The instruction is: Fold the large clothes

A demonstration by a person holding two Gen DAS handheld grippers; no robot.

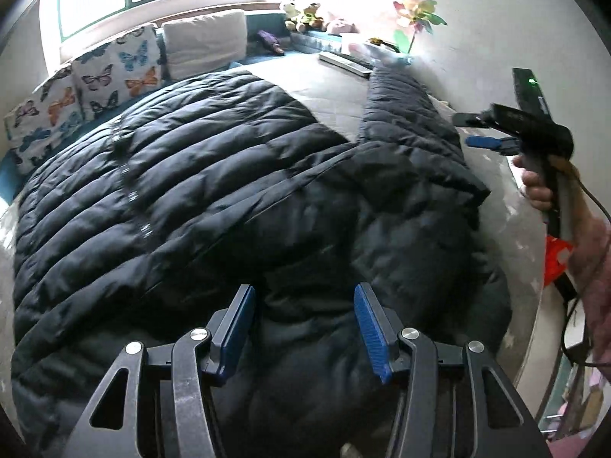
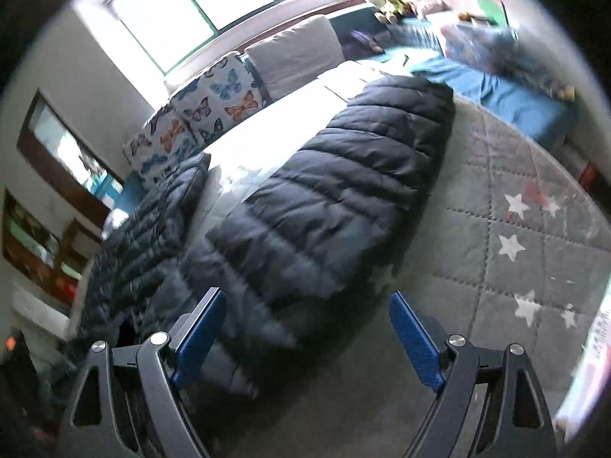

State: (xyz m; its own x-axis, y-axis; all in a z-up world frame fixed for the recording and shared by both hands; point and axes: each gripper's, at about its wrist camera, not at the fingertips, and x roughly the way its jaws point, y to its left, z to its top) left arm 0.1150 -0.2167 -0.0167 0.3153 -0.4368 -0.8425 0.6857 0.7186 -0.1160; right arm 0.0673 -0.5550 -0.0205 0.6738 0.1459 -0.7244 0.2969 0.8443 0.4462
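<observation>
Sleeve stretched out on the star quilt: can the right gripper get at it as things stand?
Probably yes. The right gripper has its jaws open, pointing along the sleeve, which lies flat and uncovered on the quilt; nothing shows between them.

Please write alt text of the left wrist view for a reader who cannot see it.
A black puffer jacket lies spread on a grey bed, and the open left tool hovers over its near edge. At right, a hand holds the right tool; butterfly pillows lean below the window.
</observation>
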